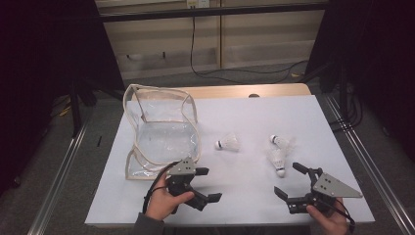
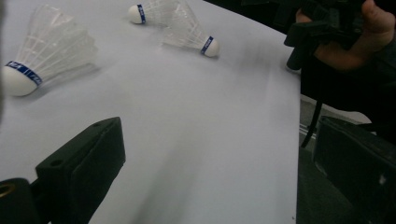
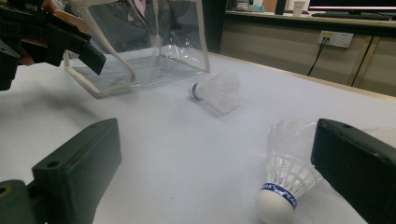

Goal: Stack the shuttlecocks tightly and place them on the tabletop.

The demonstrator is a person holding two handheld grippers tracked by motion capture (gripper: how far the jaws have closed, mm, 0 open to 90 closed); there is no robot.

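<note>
Item: nearest shuttlecock, lying on the white table just ahead of the right gripper, cork end toward its spread, empty jaws, long axis roughly along the reach (skirt touching a second shuttlecock). Third shuttlecock lies ahead-right of the left gripper, likewise agape; clear bag ahead of it. Right hand nearer.
</note>
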